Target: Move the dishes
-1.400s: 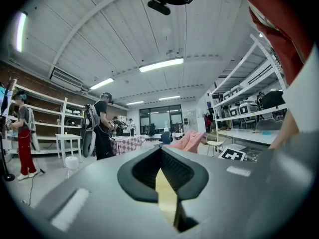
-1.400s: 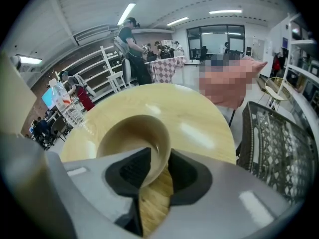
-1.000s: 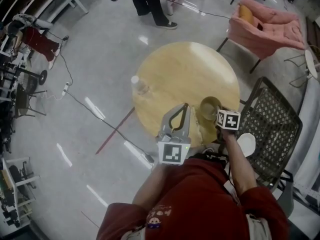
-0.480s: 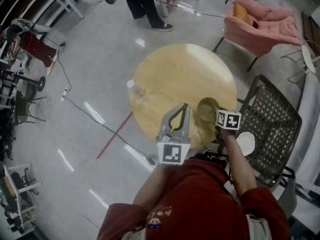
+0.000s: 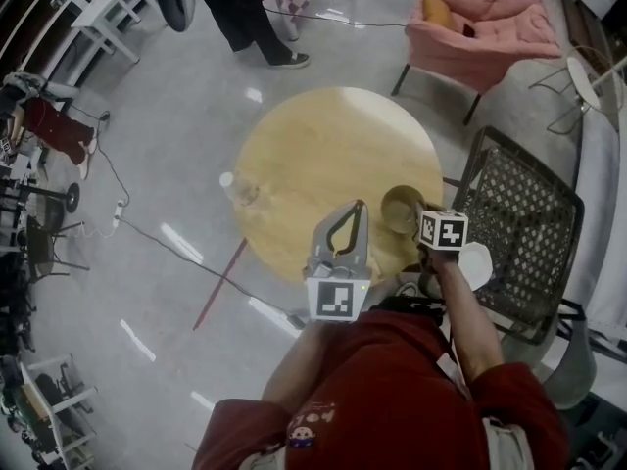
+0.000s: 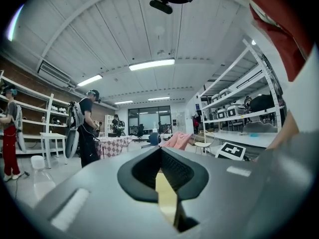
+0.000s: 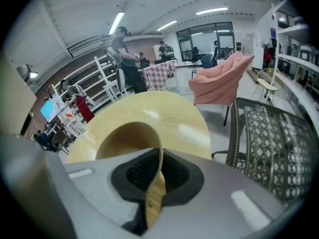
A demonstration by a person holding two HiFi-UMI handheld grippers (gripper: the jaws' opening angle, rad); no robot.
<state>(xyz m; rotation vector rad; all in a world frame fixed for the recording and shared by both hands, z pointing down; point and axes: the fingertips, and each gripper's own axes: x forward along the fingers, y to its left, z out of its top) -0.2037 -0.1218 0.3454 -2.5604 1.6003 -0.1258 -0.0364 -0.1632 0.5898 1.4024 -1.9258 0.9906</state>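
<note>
A yellow-tan bowl (image 5: 398, 210) is tilted at the near right edge of the round wooden table (image 5: 333, 150). My right gripper (image 5: 417, 223) points steeply down and is shut on the bowl's rim. In the right gripper view the rim (image 7: 149, 133) runs between the two pads of the right gripper (image 7: 158, 156). Its jaws have just been closing on that rim. My left gripper (image 5: 361, 210) is held level over the table's near edge, left of the bowl. It is shut with nothing in it, and in the left gripper view the pads of the left gripper (image 6: 160, 152) meet.
A clear plastic bottle (image 5: 235, 186) stands at the table's left edge. A dark metal mesh chair (image 5: 524, 218) stands to the right, with a white round dish (image 5: 478, 262) by its near corner. A pink armchair (image 5: 475, 23) and a standing person (image 5: 230, 8) are beyond the table.
Both grippers have shifted a little over the table's near edge. The bowl has stayed in the right gripper and moved with it. The bottle has not moved on the table.
</note>
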